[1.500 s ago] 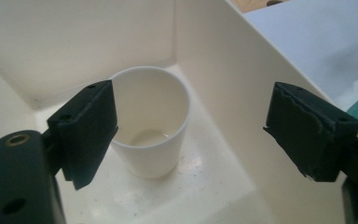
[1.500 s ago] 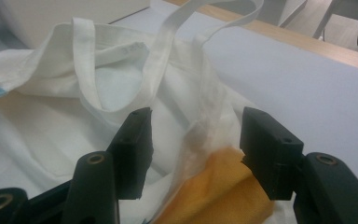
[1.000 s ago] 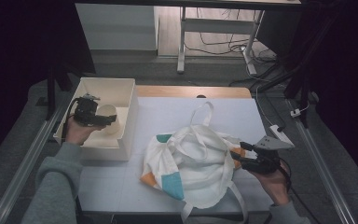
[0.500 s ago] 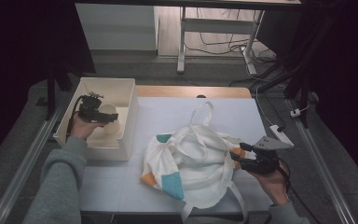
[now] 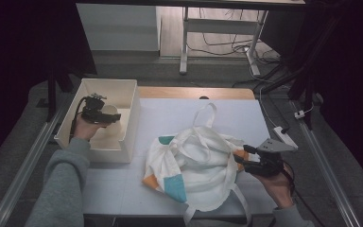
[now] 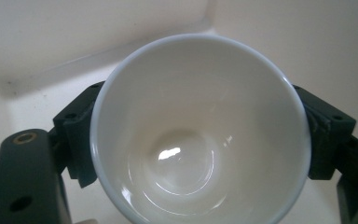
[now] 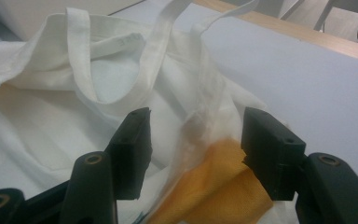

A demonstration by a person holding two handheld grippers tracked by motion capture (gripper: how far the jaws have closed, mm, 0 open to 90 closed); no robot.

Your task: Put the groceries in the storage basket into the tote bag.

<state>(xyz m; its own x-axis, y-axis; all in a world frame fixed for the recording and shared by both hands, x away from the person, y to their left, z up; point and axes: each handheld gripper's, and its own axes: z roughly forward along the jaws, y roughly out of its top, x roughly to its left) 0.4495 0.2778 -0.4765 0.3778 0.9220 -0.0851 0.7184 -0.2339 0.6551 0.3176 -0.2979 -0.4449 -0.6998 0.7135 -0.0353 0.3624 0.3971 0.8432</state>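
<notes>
In the white bin (image 5: 125,106) at the table's left, the left gripper (image 5: 105,115) has just been closing around a white cup (image 6: 198,128), its jaws flanking the rim on both sides. To the right lies a white cloth bag (image 5: 196,163) on the table (image 5: 170,113). The right gripper (image 5: 238,156) has its jaws spread at the bag's right edge, a fold of fabric standing loose between them.

No readable text, label, brand, number or sign stands on anything here. The white cup (image 6: 198,135) between the left fingers (image 6: 81,140) is plain, and the cloth bag (image 7: 74,116) at the right fingers (image 7: 133,149) carries only colour patches, no lettering.
</notes>
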